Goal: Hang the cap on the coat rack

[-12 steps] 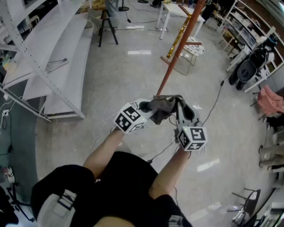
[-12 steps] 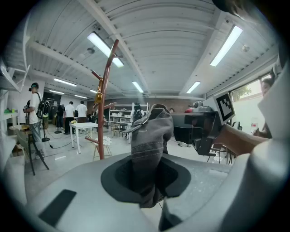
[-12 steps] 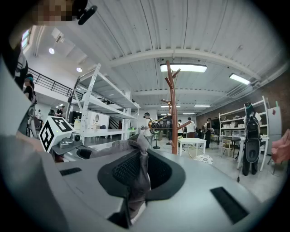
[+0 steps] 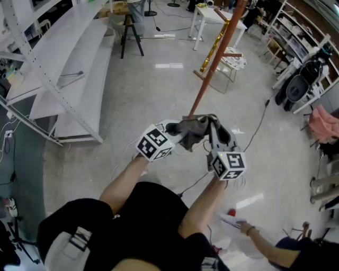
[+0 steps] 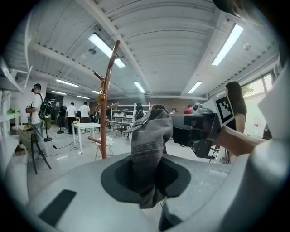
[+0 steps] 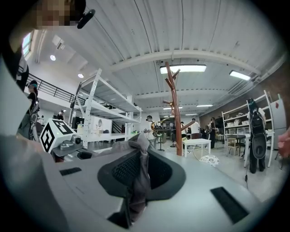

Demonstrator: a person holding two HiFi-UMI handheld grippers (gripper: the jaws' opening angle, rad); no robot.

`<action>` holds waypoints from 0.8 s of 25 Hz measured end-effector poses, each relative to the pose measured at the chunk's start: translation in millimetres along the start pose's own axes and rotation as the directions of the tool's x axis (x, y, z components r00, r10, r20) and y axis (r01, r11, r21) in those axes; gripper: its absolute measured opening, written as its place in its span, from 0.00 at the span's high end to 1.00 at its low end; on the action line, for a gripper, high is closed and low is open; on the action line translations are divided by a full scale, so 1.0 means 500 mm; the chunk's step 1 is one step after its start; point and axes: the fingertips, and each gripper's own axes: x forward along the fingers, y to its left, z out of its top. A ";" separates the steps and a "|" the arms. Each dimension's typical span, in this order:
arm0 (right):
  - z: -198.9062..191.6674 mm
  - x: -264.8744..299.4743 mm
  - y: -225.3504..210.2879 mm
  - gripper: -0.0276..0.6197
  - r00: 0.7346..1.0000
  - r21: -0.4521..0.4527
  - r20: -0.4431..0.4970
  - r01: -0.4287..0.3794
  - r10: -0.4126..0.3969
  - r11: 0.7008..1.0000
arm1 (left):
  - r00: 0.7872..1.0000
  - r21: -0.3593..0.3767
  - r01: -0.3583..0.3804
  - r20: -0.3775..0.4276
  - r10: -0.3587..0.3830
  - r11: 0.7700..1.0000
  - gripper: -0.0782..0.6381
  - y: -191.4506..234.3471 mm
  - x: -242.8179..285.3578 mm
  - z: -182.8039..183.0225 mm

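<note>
A grey cap (image 4: 195, 128) hangs crumpled between both grippers, above the floor in front of me. My left gripper (image 4: 179, 132) is shut on its left side and my right gripper (image 4: 214, 131) is shut on its right side. In the left gripper view the cap's fabric (image 5: 149, 152) stands pinched between the jaws. In the right gripper view a fold of the cap (image 6: 139, 174) is clamped the same way. The brown wooden coat rack (image 4: 217, 50) rises just beyond the cap, its pole leaning out of the top of the head view. Its pegs (image 6: 171, 80) branch upward ahead of me.
White metal shelving (image 4: 58, 69) fills the left side. A stool (image 4: 128, 29) and a white table (image 4: 209, 11) stand at the back. A black cable (image 4: 258, 119) runs over the floor. Another person's arm (image 4: 265, 241) reaches in at the lower right.
Both grippers and the cap have stayed nearly in place. Another person's arm and a white object have come into the head view at the lower right.
</note>
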 end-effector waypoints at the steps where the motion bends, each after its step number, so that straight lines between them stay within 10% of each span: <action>1: -0.003 0.003 0.001 0.92 1.000 0.005 0.000 -0.008 0.008 1.000 | 1.000 -0.003 -0.003 0.000 0.003 1.000 0.82 0.003 -0.002 -0.002; 20: -0.084 0.181 -0.123 0.92 0.995 0.178 0.039 -0.100 0.094 0.979 | 1.000 -0.081 0.014 0.018 -0.013 0.997 0.82 0.182 0.143 -0.038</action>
